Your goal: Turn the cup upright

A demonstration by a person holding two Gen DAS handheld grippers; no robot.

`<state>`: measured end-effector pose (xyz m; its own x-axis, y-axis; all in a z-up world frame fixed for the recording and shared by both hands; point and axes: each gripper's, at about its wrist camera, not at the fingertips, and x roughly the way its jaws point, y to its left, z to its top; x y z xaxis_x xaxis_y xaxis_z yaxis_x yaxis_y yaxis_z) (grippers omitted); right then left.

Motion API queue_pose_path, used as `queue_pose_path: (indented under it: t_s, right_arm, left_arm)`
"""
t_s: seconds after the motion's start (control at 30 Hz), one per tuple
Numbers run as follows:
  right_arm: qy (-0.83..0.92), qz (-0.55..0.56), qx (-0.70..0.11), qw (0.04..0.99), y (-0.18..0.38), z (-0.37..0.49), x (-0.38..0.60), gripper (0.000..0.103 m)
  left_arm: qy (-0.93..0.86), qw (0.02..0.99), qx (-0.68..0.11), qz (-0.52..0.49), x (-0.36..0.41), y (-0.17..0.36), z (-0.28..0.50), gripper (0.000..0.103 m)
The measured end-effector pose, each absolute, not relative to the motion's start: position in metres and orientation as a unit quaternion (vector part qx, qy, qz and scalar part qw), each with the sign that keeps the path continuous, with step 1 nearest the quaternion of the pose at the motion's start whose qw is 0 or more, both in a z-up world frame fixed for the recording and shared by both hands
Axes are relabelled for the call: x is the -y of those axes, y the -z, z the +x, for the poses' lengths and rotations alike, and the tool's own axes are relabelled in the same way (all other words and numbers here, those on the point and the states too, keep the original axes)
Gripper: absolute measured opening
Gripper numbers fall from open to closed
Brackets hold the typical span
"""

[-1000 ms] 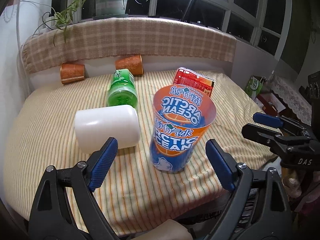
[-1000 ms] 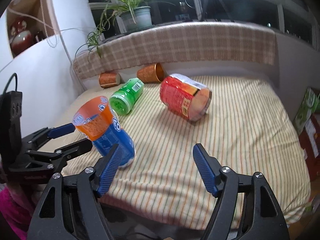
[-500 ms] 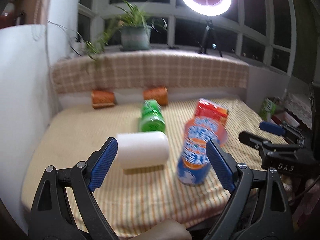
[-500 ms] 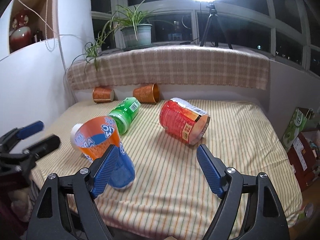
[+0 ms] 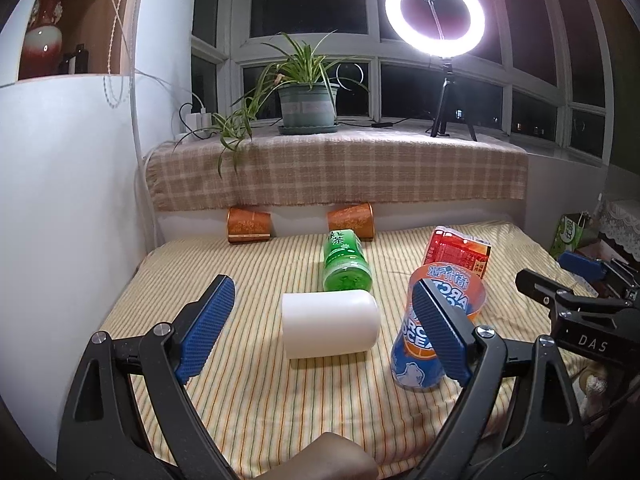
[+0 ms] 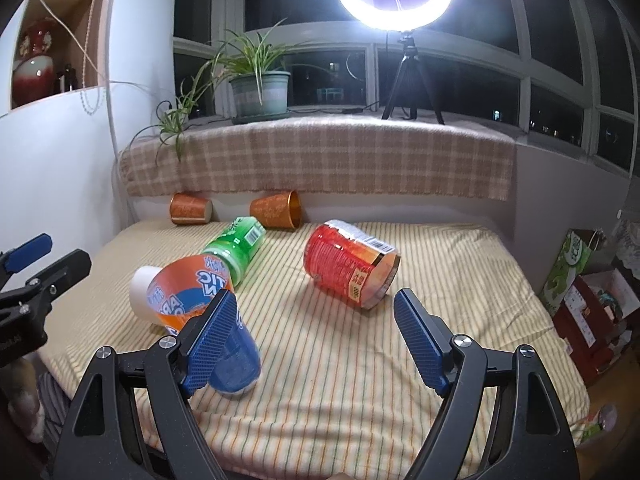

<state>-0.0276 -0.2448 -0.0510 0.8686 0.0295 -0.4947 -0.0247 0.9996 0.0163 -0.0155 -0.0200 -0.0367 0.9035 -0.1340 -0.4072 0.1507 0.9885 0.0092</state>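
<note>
An orange and blue Arctic Ocean cup (image 5: 416, 356) stands upright, mouth up, near the front edge of the striped cloth; it also shows in the right wrist view (image 6: 188, 292). A white cup (image 5: 330, 325) lies on its side just left of it. My left gripper (image 5: 324, 330) is open and empty, held back from the cups, its right finger in front of the Arctic Ocean cup. My right gripper (image 6: 316, 340) is open and empty, to the right of that cup.
A green bottle (image 5: 345, 262) and a red cup (image 6: 350, 270) lie on their sides farther back. Two copper cups (image 5: 249, 226) (image 5: 352, 220) lie against the back wall. Boxes (image 6: 584, 280) stand off the right edge. A plant pot (image 5: 308, 108) and ring light (image 5: 436, 20) stand on the sill.
Both grippers have pulled back and risen away from the Arctic Ocean cup, which stays standing on the cloth. The views now take in the window and ring light.
</note>
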Motion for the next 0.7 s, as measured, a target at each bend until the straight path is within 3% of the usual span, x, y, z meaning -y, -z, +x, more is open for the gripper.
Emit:
queue_pose_path:
  t_s: [0.7]
  right_arm:
    - [0.004,0.007,-0.224,0.975,0.035,-0.049,0.247,0.081]
  left_arm:
    - [0.063,0.981,-0.184,0.018,0.024,0.020,-0.045,0.093]
